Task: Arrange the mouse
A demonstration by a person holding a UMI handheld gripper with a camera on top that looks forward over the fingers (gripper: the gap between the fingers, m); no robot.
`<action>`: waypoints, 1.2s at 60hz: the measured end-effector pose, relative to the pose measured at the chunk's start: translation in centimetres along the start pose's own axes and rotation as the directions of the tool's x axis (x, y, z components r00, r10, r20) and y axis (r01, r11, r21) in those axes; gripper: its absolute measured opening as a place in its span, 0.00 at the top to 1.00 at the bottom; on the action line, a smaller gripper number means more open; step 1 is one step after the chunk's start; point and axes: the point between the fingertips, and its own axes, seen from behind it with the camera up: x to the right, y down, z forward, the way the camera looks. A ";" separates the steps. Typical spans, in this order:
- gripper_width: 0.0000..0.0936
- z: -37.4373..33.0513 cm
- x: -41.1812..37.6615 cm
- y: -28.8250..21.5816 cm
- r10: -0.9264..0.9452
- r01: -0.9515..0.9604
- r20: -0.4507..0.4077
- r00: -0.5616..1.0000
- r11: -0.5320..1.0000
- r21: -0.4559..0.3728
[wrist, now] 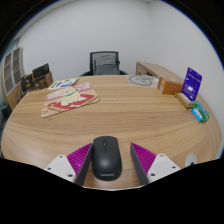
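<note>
From the gripper's own camera, the gripper (107,163) sits low at the near edge of a round wooden table (120,115), its two fingers spread wide, magenta pads (79,159) facing inward. A black mouse (106,158) lies flat on the table between them, close to the near rim, with a sliver of wood showing on either side, so neither pad seems to press it; the jaws are open around it, holding nothing. Ahead of the mouse the tabletop runs bare for a good stretch across the middle. Farther off to the left lie some papers (68,96) fanned out, reaching toward the far rim. To the right, near that edge, stands a purple box (191,83), with a small teal thing (200,113) just in front of it, well apart from the mouse. A coiled cable (143,80) rests at the far rim. Beyond the table a black chair (105,63) stands against the white wall, a wooden cabinet (160,76) to its right, shelves (14,78) to the left.
</note>
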 end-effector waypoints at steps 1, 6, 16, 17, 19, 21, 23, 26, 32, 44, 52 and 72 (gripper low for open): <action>0.20 0.0 -0.1 0.0 0.000 0.000 0.000 1.000 1.000 0.000; 0.28 0.0 -0.5 0.0 -0.005 0.005 0.002 1.000 1.000 -0.002; 0.42 0.2 -0.9 0.0 -0.013 0.013 0.007 1.000 1.000 -0.014; 0.46 0.2 -0.9 0.0 -0.013 0.013 0.006 1.000 1.000 -0.015; 0.47 0.2 -0.7 0.1 -0.010 0.010 -0.004 1.000 1.000 -0.016; 0.49 0.2 -0.6 0.1 -0.006 0.006 -0.010 1.000 1.000 -0.019; 0.52 0.1 -0.4 0.1 -0.005 0.005 -0.022 1.000 1.000 -0.022; 0.54 0.2 -0.4 0.3 0.013 -0.014 -0.025 1.000 0.999 -0.029; 0.62 0.1 0.0 0.1 0.038 -0.040 -0.038 0.999 0.999 -0.037; 0.66 -1.3 0.8 -1.3 0.059 -0.060 -0.069 0.996 0.998 -0.019; 0.66 -3.3 0.6 -7.0 0.052 -0.049 -0.058 0.997 0.997 0.054; 0.66 3.1 -10.5 -24.6 -0.015 0.000 0.072 0.997 0.977 0.212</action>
